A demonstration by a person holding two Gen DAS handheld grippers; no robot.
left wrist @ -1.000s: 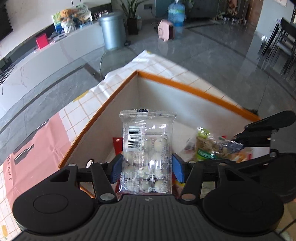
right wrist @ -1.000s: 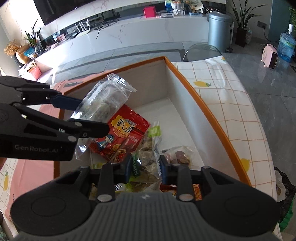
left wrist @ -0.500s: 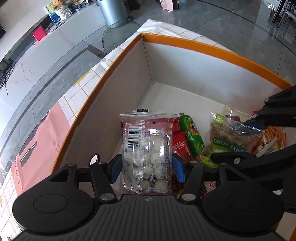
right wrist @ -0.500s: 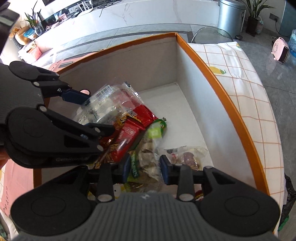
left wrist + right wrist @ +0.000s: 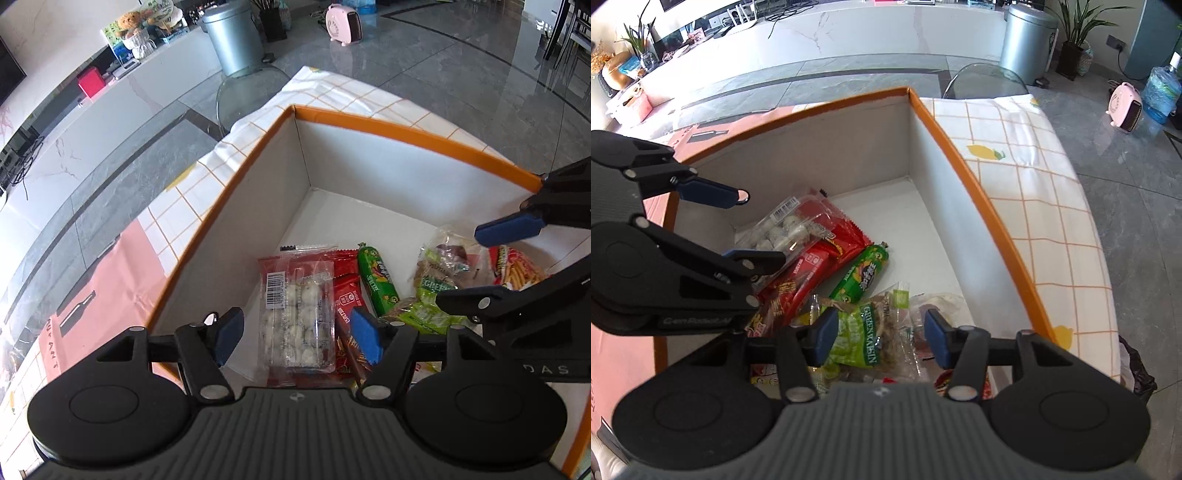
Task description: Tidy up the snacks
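An orange-rimmed box (image 5: 406, 134) with white walls holds the snacks. My left gripper (image 5: 295, 334) is open above a clear pack of white candies (image 5: 295, 314) that lies in the box on red packets (image 5: 347, 295). My right gripper (image 5: 877, 338) is open over a green nut packet (image 5: 864, 332). A green sausage stick (image 5: 376, 278) lies between them; it also shows in the right wrist view (image 5: 862, 273). The clear pack shows there too (image 5: 783, 230), under the left gripper (image 5: 750, 225).
The box sits on a white checked cloth (image 5: 1034, 177) and a pink mat (image 5: 107, 280). A grey bin (image 5: 234, 40), a pink heater (image 5: 345, 24) and a glass chair (image 5: 986, 81) stand on the floor beyond. A striped snack bag (image 5: 517, 266) lies in the box at right.
Both grippers have opened. The clear candy pack has dropped from the left gripper onto the red packets, and the green nut packet now lies free in the box.
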